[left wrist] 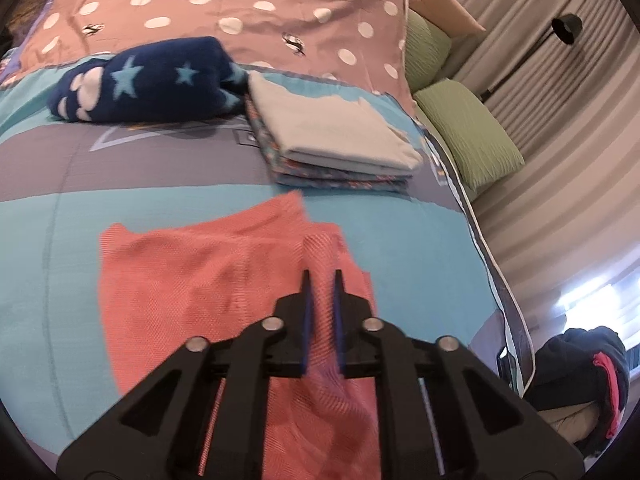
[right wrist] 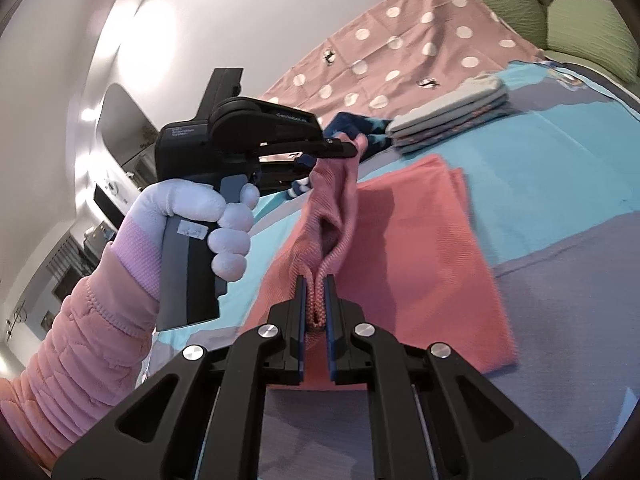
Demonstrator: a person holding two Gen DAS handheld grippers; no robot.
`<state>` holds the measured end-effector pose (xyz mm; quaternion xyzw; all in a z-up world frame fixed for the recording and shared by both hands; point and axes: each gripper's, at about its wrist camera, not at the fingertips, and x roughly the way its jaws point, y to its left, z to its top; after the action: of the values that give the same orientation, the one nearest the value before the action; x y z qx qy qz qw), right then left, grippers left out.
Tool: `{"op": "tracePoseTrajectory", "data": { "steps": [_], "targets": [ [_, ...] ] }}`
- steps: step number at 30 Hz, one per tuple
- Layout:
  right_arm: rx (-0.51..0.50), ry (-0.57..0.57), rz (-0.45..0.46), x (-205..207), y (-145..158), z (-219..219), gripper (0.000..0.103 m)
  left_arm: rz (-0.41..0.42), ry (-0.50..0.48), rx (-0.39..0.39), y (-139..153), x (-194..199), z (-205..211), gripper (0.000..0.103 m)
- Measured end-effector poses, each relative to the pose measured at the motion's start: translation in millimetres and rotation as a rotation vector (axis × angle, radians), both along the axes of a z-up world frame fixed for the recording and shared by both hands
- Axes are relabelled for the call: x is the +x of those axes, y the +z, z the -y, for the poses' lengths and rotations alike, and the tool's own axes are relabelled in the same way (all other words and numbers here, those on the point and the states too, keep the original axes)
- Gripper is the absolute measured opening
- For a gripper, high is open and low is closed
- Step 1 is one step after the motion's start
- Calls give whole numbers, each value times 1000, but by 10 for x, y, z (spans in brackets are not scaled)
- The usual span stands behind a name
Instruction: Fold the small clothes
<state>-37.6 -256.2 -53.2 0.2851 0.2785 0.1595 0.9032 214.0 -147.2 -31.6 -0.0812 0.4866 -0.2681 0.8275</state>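
Note:
A coral knitted garment [left wrist: 192, 280] lies on the bed cover, part of it lifted off the cover. My left gripper [left wrist: 322, 276] is shut on a raised fold of it. In the right wrist view the same garment [right wrist: 420, 248] spreads to the right, with a lifted edge stretched between both tools. My right gripper [right wrist: 316, 280] is shut on the near end of that edge. The left gripper [right wrist: 358, 146], held by a white-gloved hand [right wrist: 228, 224], pinches the far end higher up.
A stack of folded clothes [left wrist: 332, 140] sits behind the garment, with a navy star-patterned blanket [left wrist: 148, 80] to its left. A pink dotted sheet [left wrist: 240, 4] covers the far bed. Green pillows [left wrist: 468, 132] line the right edge, where the bed drops off.

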Motion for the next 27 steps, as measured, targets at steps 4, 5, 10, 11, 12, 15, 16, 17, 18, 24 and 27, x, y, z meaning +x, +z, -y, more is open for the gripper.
{"op": "tracePoseTrajectory", "data": {
  "steps": [4, 5, 10, 11, 12, 15, 16, 17, 18, 24, 27],
  "targets": [
    [18, -41, -12, -32, -43, 171, 5, 5, -29, 35, -56, -25, 198, 7],
    [18, -48, -17, -41, -59, 197, 5, 3, -33, 46, -88, -26, 241, 7],
    [43, -22, -97, 23, -217, 274, 8, -14, -30, 80, -230, -2, 266, 7],
    [58, -13, -118, 31, -256, 282, 11, -14, -25, 96, -259, 9, 251, 7],
    [83, 5, -145, 48, -315, 289, 13, -14, -21, 111, -281, 12, 242, 7],
    [120, 38, -189, 77, -428, 290, 32, -9, -10, 161, -345, 11, 224, 15],
    [119, 50, -203, 91, -455, 271, 34, -5, -11, 178, -361, 10, 231, 22],
    [116, 63, -211, 109, -472, 254, 35, 1, -13, 202, -388, 7, 250, 29],
    [115, 77, -220, 125, -487, 232, 35, 2, -16, 215, -405, 3, 264, 34],
    [162, 168, -273, 285, -559, 119, 36, 1, -57, 300, -529, -28, 461, 50],
    [207, 184, -294, 363, -595, 92, 36, 34, -87, 402, -604, -58, 604, 52]
  ]
}}
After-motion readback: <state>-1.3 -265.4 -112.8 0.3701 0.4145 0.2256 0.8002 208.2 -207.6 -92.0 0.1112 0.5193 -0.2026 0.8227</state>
